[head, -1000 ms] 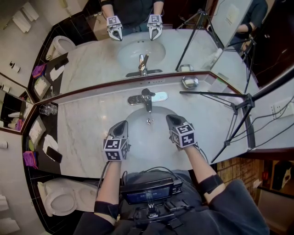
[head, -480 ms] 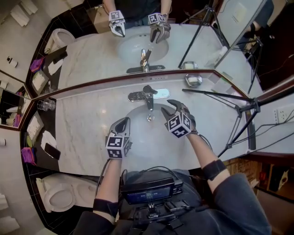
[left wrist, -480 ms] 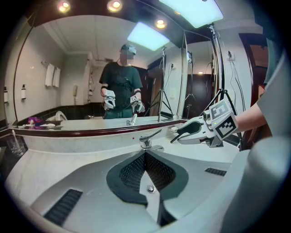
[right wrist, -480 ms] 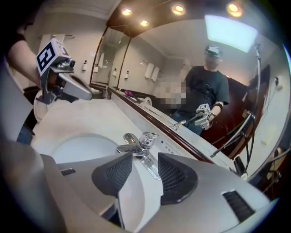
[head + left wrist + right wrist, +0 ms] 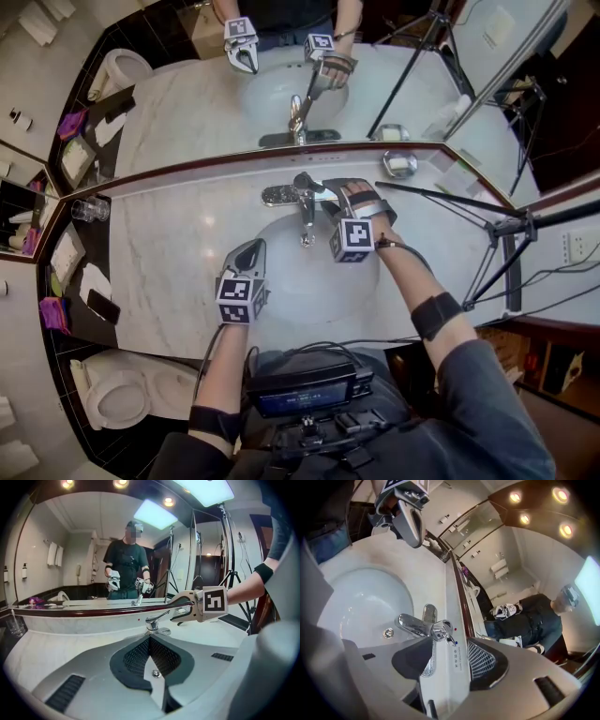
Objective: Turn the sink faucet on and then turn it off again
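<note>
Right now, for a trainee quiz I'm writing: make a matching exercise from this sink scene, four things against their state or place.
Things: 1 left gripper; 2 right gripper; 3 soap dish; 4 glass.
States: A counter left end; B jaws open at the faucet; C jaws shut; D by the mirror, right of the faucet.
Pairs: 1-C, 2-B, 3-D, 4-A.
The right gripper's jaws have just been opening; they grip nothing.

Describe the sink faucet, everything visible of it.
The faucet is shiny chrome, with a single lever marked by red and blue dots and a long oval base plate. It stands on the marble counter behind the white basin, spout over the bowl. No water shows. The right tool, jaws just opened, sits beside the lever, which is just ahead of their gap; no contact visible.
</note>
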The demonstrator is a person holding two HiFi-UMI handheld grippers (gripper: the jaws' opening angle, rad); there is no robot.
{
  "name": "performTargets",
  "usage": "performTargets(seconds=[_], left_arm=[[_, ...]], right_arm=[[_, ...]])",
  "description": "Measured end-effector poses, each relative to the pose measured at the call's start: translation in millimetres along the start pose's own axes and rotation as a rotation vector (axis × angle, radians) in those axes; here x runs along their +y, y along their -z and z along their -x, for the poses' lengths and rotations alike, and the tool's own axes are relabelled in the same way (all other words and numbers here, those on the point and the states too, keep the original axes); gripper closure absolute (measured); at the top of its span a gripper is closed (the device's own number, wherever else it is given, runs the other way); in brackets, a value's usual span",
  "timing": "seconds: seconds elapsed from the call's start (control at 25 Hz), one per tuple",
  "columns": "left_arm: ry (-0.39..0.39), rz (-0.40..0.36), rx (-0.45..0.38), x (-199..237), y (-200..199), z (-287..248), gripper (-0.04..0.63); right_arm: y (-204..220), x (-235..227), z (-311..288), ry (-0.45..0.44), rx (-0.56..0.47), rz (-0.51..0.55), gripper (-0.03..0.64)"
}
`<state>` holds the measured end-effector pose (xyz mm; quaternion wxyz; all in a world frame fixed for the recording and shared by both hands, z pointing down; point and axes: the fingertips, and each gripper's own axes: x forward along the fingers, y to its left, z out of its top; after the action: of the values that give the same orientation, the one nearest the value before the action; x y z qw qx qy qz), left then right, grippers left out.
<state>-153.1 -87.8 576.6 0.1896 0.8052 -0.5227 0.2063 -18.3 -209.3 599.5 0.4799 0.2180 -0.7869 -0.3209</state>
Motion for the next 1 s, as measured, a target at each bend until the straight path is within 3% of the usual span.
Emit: performTargets(seconds=[0.16,0.36,0.64,1.0], left_arm=[[-0.001,0.012,-0.002,2,2,0,0.591],[-0.006,0.027,0.016,2,12,-2,0.591],[-0.009,0.075,0.026,3,19,-8,0.591],[-0.003,0.066,0.012,0,13,-15,0.591]], right_arm=[[1,11,-16,-0.035,0.022,0.128,0.362],[0,27,-25,-0.063,0.023,0.213,0.373],[1,27,-28,-0.023,0.062,0.209,0.376],[9,41,-27,-0.037,0.077,0.178,0.390]])
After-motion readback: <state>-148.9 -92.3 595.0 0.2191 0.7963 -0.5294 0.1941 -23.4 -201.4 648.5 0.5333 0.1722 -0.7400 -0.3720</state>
